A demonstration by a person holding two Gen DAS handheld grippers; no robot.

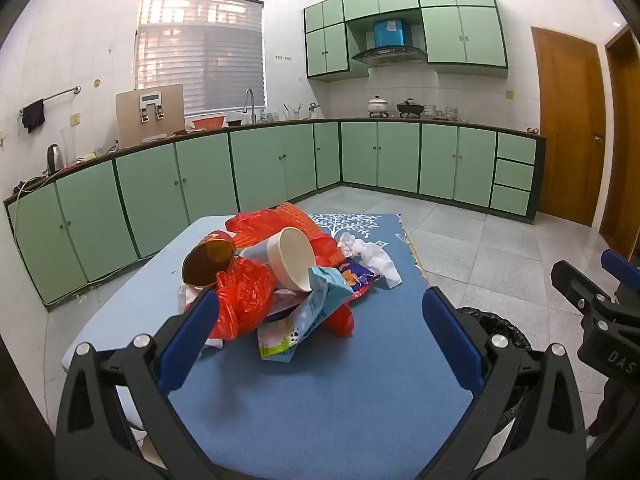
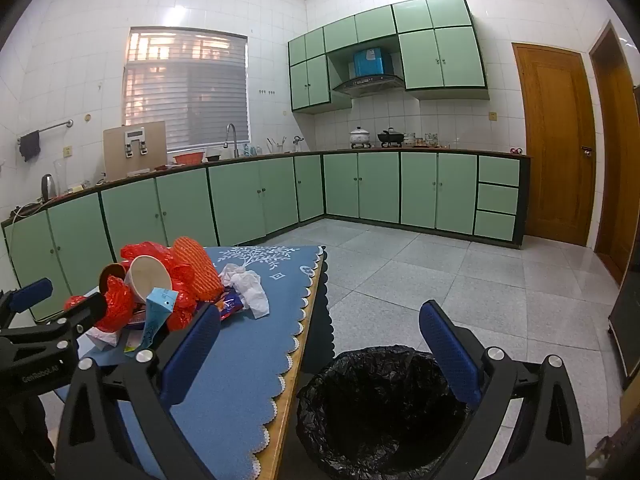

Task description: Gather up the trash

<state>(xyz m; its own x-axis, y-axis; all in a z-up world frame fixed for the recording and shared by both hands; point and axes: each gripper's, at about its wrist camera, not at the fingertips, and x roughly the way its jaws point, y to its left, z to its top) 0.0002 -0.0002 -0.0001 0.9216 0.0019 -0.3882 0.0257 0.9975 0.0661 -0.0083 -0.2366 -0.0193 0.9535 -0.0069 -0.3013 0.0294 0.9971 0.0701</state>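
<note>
Beside the table (image 2: 224, 380), black-lined bin (image 2: 376, 412) (nothing visible inside), both tools (image 1: 320, 332) (image 2: 320, 344) spread wide.

Trash pile (image 1: 276, 280) lies on the desk (image 1: 320, 392); tissue (image 1: 370, 258) at its right. Bin (image 2: 380, 412) stands on the floor right of the desk.

The left gripper (image 1: 320, 324) has a black frame of angular, triangular-cut arms, with round silver screws (image 1: 141, 340) at the joints and blue textured fingers (image 1: 452, 340). The right gripper (image 2: 320, 344) is built alike: black frame, silver screws, blue dimpled fingers (image 2: 448, 348). White lettering marks each black body, at 3 o'clock in the left view and 9 o'clock in the right.
</note>
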